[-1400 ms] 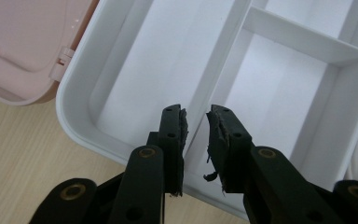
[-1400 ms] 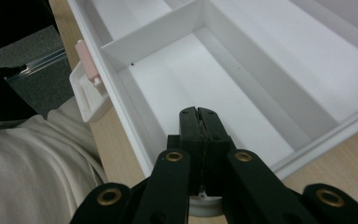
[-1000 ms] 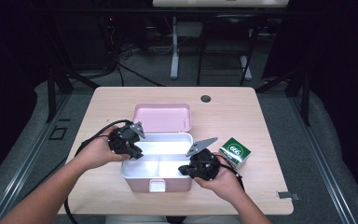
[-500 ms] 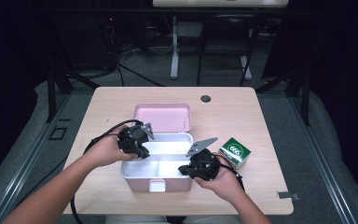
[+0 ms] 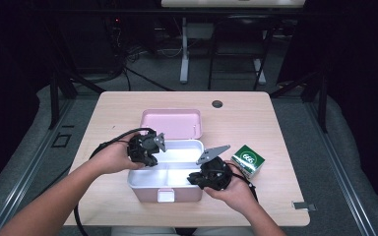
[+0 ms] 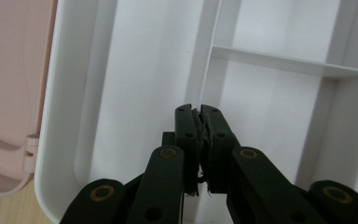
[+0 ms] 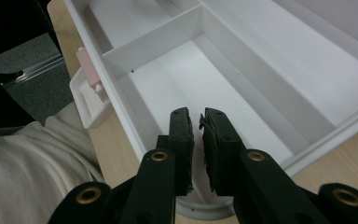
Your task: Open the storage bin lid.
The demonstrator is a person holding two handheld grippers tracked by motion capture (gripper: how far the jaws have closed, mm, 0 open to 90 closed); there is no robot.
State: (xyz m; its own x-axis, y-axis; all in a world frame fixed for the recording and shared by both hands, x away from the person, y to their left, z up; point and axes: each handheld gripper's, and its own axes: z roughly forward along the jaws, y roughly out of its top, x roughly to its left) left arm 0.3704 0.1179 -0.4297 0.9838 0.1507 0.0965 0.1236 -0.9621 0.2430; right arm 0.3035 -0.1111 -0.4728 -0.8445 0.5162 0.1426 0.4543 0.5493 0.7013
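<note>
while the pink lid lies back, we list the white box, left gripper closing to pinched with nothing between, right gripper parting narrowly, both empty.

The only writing to read is on the small green box that sits on the desk, just to the right of the white tray. Its top has a white round mark with the number 666 in it. The other marks on the box are too small to read.
</note>
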